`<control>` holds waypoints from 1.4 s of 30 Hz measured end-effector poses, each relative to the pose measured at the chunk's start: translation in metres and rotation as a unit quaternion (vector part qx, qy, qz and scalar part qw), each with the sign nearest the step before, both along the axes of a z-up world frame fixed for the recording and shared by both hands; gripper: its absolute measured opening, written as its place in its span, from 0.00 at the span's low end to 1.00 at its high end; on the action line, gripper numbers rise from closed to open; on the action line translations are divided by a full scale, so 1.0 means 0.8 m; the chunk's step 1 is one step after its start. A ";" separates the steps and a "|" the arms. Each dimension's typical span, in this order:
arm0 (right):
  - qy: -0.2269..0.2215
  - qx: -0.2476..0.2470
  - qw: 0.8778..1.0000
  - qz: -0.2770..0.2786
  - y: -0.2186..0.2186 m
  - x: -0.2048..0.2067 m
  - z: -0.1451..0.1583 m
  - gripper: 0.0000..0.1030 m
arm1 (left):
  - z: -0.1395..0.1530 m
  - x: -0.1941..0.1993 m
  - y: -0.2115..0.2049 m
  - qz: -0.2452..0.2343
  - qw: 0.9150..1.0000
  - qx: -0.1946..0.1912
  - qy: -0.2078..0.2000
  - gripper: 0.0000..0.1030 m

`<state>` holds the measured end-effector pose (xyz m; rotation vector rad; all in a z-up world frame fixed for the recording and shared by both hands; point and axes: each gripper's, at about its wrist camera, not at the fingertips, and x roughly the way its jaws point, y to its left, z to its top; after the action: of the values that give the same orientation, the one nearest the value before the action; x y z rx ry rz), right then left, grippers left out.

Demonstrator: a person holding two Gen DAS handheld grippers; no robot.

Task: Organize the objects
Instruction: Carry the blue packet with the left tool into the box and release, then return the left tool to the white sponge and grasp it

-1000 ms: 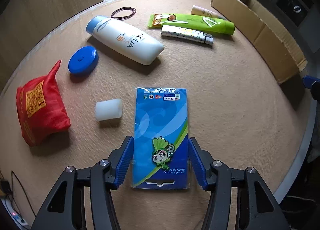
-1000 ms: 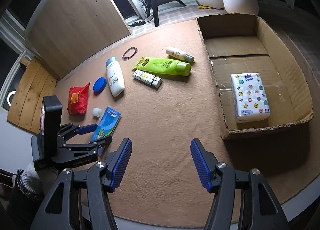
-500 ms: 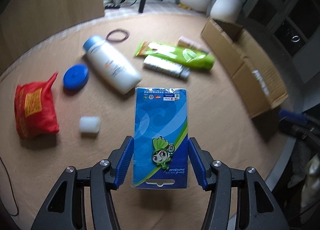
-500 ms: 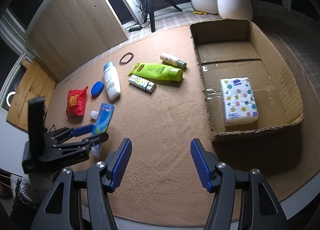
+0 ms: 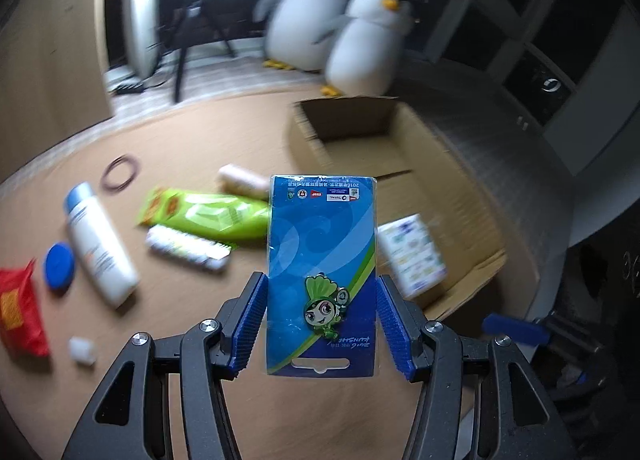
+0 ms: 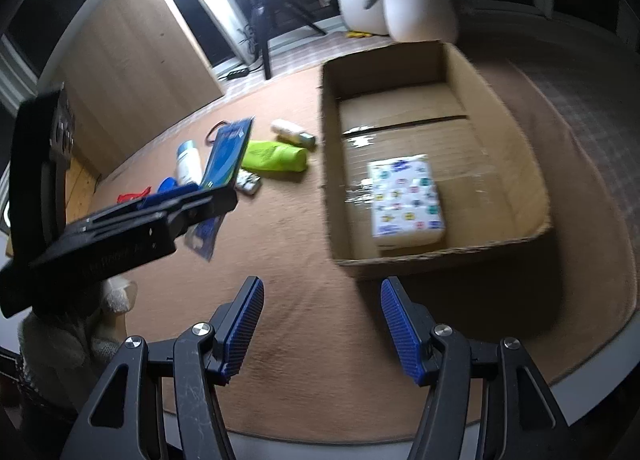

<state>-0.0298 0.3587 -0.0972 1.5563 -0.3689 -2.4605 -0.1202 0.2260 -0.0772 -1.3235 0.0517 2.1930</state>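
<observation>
My left gripper (image 5: 322, 320) is shut on a flat blue card packet (image 5: 322, 260) with a green cartoon pin and holds it in the air above the brown table. In the right wrist view the packet (image 6: 226, 154) is seen edge-on in the left gripper (image 6: 192, 200), left of the open cardboard box (image 6: 516, 164). A star-patterned tissue pack (image 6: 406, 200) lies in the box. My right gripper (image 6: 322, 324) is open and empty above the table's front edge.
On the table lie a green tube (image 5: 208, 218), a white bottle (image 5: 100, 252), a patterned tube (image 5: 186, 248), a small cream bottle (image 5: 242, 180), a blue lid (image 5: 60, 266), a red pouch (image 5: 18, 308), a hair band (image 5: 120, 176) and a white block (image 5: 82, 350). Two plush penguins (image 5: 340, 32) stand behind.
My left gripper has lifted the blue packet off the table and swung it right toward the box. My right gripper has shifted slightly and stays open.
</observation>
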 end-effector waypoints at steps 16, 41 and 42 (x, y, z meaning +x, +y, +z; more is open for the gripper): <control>-0.008 0.002 0.999 -0.051 0.070 0.005 -0.011 0.56 | -0.017 -0.001 0.118 -0.049 0.999 0.004 -0.015 0.57; -0.015 -0.005 1.000 0.013 -0.020 -0.019 -0.013 0.56 | -0.005 -0.002 -0.051 0.046 0.999 0.007 -0.014 0.58; -0.015 -0.005 1.000 0.018 -0.028 -0.021 -0.014 0.56 | -0.007 -0.001 -0.068 0.058 0.998 0.005 -0.015 0.58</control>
<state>-0.0466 0.3365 -0.1080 1.5841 -0.3540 -2.4061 -0.1212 0.1714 -0.0825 -1.3854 -0.0492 2.2654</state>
